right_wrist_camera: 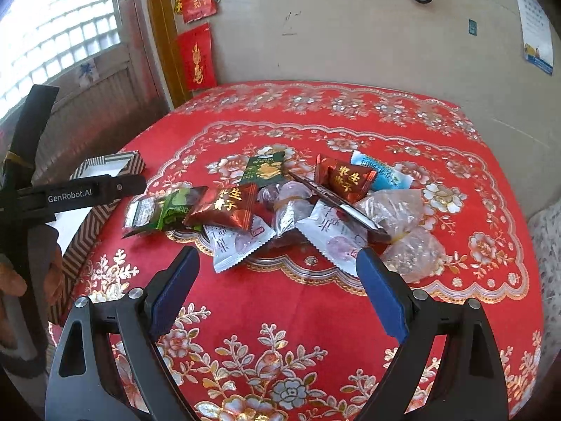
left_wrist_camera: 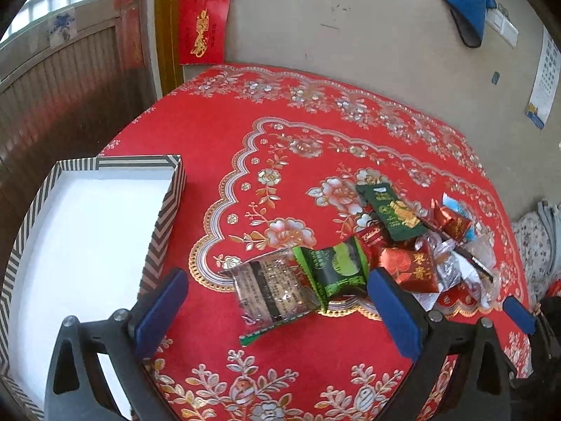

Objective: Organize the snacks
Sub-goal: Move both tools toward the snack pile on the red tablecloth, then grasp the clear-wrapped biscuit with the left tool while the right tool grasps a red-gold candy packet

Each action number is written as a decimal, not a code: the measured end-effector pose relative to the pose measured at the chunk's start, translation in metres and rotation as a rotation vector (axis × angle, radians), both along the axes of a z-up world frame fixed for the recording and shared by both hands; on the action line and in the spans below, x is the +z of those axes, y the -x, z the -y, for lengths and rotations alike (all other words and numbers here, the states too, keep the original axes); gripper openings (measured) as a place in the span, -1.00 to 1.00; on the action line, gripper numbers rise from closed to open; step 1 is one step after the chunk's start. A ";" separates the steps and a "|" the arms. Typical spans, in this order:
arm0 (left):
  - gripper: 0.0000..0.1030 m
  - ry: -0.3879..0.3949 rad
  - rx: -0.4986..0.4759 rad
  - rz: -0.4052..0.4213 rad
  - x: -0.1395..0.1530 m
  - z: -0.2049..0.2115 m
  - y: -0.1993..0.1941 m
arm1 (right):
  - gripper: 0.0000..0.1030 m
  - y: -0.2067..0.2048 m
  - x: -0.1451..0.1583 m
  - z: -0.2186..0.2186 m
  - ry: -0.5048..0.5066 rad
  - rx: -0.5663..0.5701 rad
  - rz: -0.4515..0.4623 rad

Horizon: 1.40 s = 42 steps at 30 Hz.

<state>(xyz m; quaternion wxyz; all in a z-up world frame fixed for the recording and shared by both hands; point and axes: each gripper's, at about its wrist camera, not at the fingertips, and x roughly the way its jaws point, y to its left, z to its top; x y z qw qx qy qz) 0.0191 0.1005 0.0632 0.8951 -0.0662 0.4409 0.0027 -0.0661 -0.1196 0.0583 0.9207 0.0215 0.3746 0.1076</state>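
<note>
Left wrist view: the left tongs (left_wrist_camera: 277,301) gape wide and empty over a green snack packet (left_wrist_camera: 333,266). The right tongs (right_wrist_camera: 278,273) are equally wide, holding nothing. Snacks are heaped mid-desk; the striped box (left_wrist_camera: 164,210) sits at the left edge. Overlapping wrappers risk a double grab.

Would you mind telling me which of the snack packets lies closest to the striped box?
The light green packet with its clear printed end, at the pile's left edge, is nearest the striped box; the red, dark green and white packets all sit farther right.
</note>
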 end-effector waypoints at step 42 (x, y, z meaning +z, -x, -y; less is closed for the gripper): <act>0.12 -0.009 0.004 -0.161 -0.046 -0.013 -0.029 | 0.77 -0.074 -0.003 -0.064 0.174 0.310 -0.049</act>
